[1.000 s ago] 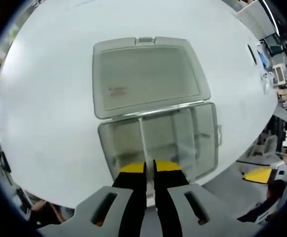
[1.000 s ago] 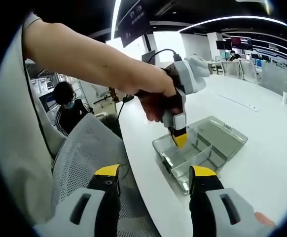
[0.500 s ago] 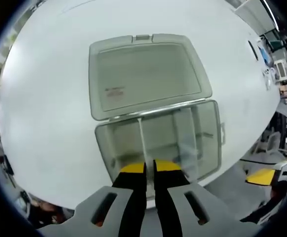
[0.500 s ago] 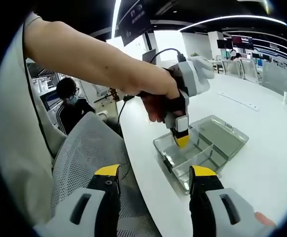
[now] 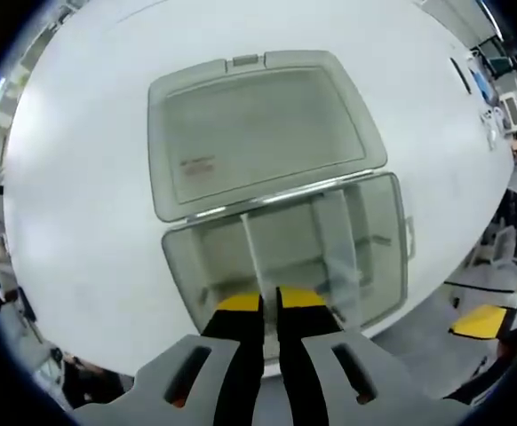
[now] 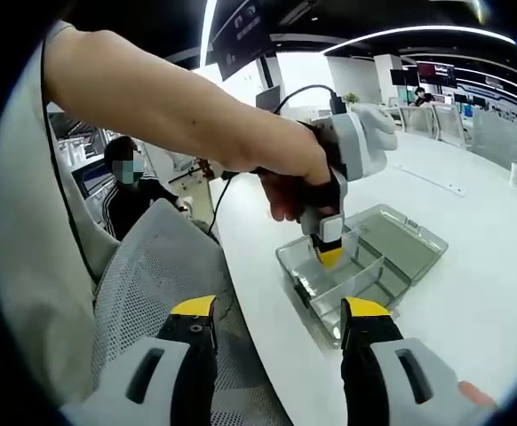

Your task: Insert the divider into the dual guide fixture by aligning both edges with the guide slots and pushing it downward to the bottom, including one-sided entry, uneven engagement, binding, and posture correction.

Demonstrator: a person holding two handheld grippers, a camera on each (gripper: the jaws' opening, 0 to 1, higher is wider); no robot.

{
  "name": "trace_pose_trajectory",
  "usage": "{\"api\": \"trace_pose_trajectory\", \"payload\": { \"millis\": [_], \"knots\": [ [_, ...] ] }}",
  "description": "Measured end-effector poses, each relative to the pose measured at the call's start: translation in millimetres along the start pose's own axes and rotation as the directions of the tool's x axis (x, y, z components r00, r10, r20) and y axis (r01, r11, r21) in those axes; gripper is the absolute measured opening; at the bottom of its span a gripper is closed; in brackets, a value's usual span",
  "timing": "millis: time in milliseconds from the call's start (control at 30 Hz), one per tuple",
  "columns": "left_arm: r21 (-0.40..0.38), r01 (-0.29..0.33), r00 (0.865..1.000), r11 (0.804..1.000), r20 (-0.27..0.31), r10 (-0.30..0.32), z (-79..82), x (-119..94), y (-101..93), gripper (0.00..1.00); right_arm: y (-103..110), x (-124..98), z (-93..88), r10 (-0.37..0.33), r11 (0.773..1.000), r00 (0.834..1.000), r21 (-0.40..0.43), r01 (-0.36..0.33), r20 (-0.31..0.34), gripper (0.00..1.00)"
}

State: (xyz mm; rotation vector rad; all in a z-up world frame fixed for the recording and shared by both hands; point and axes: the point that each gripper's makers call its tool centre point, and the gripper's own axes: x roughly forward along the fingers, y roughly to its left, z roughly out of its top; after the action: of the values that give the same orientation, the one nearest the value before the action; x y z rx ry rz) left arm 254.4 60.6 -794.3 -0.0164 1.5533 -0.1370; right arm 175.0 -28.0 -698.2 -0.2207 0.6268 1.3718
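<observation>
Left gripper (image 5: 269, 300), apparently gripping divider (image 5: 255, 257), over fixture (image 5: 369, 231).

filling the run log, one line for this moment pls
left gripper: shut on divider | divider: upright in open clear box | right gripper: open, off the table

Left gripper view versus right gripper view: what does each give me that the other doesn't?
Left gripper view: a look straight down into the compartments, the left tongs shut on the divider, and the lid label. Right gripper view: the open right tongs, the hand seen from the side, and a mesh chair. Shared: the open box on the white table.
</observation>
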Motion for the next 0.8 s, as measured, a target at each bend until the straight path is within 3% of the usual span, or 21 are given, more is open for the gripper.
{"api": "trace_pose_trajectory", "payload": {
  "millis": [800],
  "knots": [
    [0.014,-0.03,0.999,0.999,-0.019,0.03,-0.3,6.9,-0.4,0.01,-2.9,-2.0,-0.5,-0.005,1.0,1.0,0.004,0.005,0.004,0.52]
  ]
}}
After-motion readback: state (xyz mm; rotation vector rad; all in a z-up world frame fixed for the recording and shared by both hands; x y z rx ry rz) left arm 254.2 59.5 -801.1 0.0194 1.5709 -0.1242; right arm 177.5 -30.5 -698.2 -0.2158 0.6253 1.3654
